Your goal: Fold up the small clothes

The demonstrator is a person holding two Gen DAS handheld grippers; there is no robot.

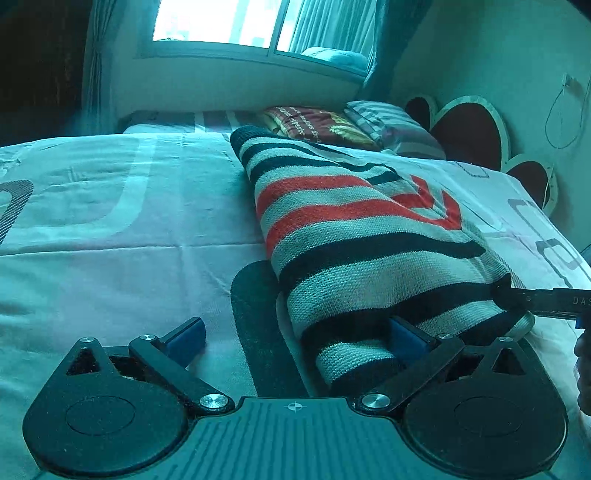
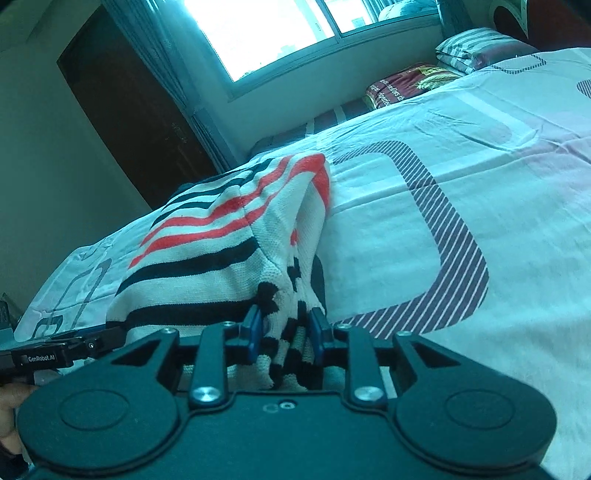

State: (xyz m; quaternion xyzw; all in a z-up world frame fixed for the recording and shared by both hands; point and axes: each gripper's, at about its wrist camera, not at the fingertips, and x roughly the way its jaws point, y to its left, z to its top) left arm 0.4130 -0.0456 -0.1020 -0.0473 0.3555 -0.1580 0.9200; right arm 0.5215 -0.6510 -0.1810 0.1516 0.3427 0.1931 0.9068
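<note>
A striped knit sweater (image 1: 354, 236), white with black and red bands, lies folded lengthwise on the bed. My left gripper (image 1: 295, 338) is open at its near end; the right blue pad (image 1: 406, 339) is tucked under the sweater's edge and the left pad (image 1: 188, 338) rests on the sheet. My right gripper (image 2: 284, 328) is shut on a bunched corner of the sweater (image 2: 229, 236), with fabric pressed between the blue pads. The right gripper's tip also shows in the left wrist view (image 1: 509, 291), at the sweater's near right corner.
The bed sheet (image 2: 461, 177) is white and pink with grey striped shapes. Pillows (image 1: 388, 122) and a folded blanket (image 1: 317, 123) lie at the head. A heart-shaped headboard (image 1: 472, 129) is to the right, a window (image 1: 221, 22) behind.
</note>
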